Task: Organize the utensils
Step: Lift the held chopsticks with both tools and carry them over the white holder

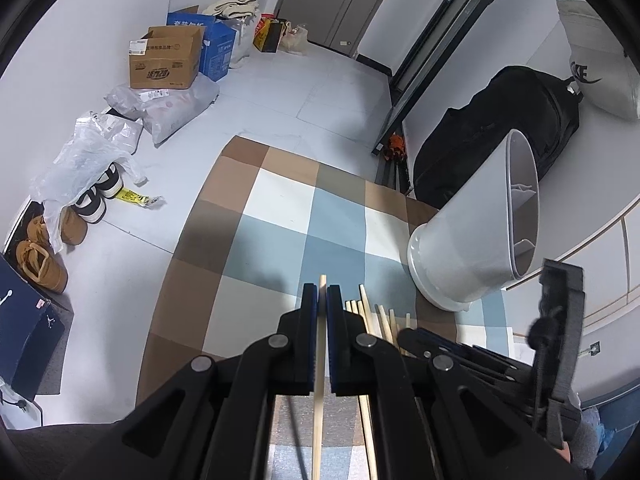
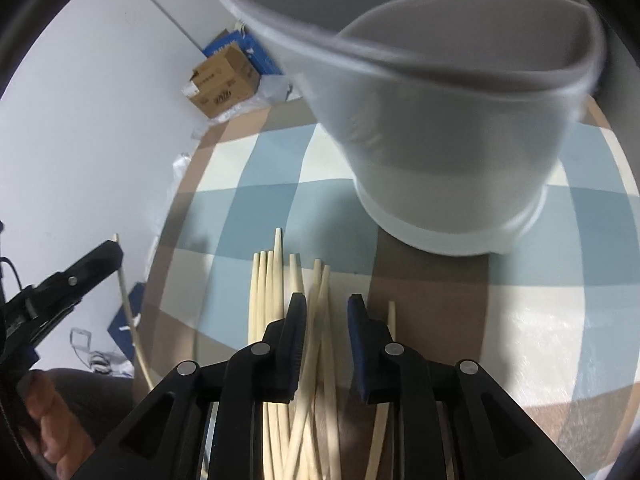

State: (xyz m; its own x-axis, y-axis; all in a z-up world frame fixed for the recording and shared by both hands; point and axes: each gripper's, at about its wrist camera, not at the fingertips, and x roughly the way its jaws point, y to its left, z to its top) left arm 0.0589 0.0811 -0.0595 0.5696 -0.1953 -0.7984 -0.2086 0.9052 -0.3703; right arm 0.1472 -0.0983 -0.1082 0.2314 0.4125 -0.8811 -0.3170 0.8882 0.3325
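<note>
One chopstick [image 1: 322,308] is clamped between the closed fingers of the left gripper [image 1: 322,294]; right gripper [image 2: 327,308] fingers stand narrowly apart over the loose chopsticks [image 2: 272,280] on the checkered table [image 2: 520,320], gripping nothing; white bucket [image 2: 440,152] stands toward the far edge.

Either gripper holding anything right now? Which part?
Left gripper pinches one chopstick just below its tip. Right gripper is open over the chopstick pile, holding nothing.
</note>
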